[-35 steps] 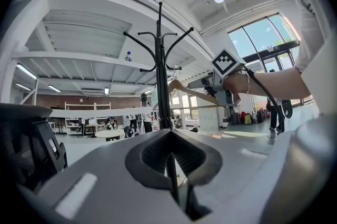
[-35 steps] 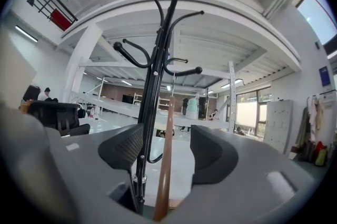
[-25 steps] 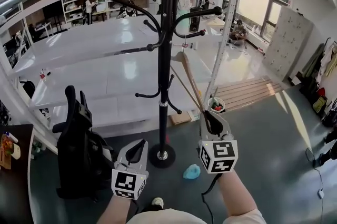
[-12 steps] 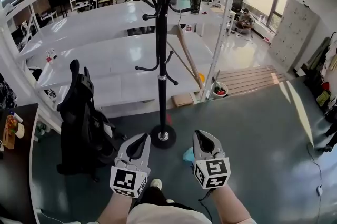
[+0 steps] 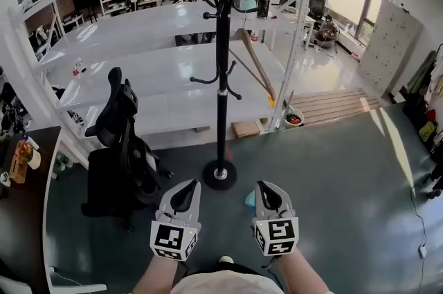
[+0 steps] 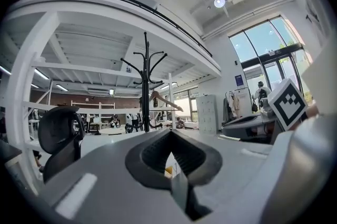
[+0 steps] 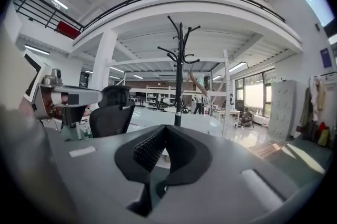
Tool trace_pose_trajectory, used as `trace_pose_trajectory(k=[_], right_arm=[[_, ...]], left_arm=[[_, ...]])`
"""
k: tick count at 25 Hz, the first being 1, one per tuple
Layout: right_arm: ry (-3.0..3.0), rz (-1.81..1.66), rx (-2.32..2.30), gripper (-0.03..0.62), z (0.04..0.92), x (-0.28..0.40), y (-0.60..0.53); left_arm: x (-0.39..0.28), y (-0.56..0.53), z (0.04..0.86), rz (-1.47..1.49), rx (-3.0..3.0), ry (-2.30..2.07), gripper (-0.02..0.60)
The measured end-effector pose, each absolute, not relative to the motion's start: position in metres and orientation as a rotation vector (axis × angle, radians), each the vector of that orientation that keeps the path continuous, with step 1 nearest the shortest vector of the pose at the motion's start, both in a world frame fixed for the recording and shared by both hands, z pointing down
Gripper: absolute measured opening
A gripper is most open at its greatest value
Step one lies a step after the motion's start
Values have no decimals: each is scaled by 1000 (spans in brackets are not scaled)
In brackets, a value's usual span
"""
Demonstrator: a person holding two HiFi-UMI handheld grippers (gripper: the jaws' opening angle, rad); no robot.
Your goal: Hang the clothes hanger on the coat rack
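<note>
Hanger point(image 5: 257, 66) hangs on coat rack point(image 5: 222, 85).

- The right gripper point(image 5: 264, 187) no longer holds the clothes hanger point(image 5: 256, 65); its jaws are together, empty.
- The clothes hanger now hangs on the coat rack point(image 5: 222, 92).
- The right gripper is lower, beside the left gripper point(image 5: 188, 187).

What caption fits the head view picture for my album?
Wooden hanger hangs on the black coat rack; left claw and right claw, shut and empty, held low before it.
</note>
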State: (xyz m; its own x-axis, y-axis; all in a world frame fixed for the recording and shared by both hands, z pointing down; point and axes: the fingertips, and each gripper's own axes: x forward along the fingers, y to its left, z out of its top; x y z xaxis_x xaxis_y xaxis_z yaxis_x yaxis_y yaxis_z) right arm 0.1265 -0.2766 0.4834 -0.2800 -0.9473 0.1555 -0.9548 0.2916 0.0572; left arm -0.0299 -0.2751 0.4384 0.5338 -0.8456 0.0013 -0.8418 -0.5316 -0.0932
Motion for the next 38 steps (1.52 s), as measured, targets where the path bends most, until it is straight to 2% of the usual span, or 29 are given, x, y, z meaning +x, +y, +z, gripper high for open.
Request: trace_pose_trajectory(k=[21, 38], right_arm=[[-2361, 173, 1790, 26, 492, 29, -40], [-2347, 197, 1764, 25, 478, 44, 33]], left_arm=[[-115, -46, 442, -79, -2753, 1411, 0], [-97, 26, 423, -60, -2724, 1398, 0]])
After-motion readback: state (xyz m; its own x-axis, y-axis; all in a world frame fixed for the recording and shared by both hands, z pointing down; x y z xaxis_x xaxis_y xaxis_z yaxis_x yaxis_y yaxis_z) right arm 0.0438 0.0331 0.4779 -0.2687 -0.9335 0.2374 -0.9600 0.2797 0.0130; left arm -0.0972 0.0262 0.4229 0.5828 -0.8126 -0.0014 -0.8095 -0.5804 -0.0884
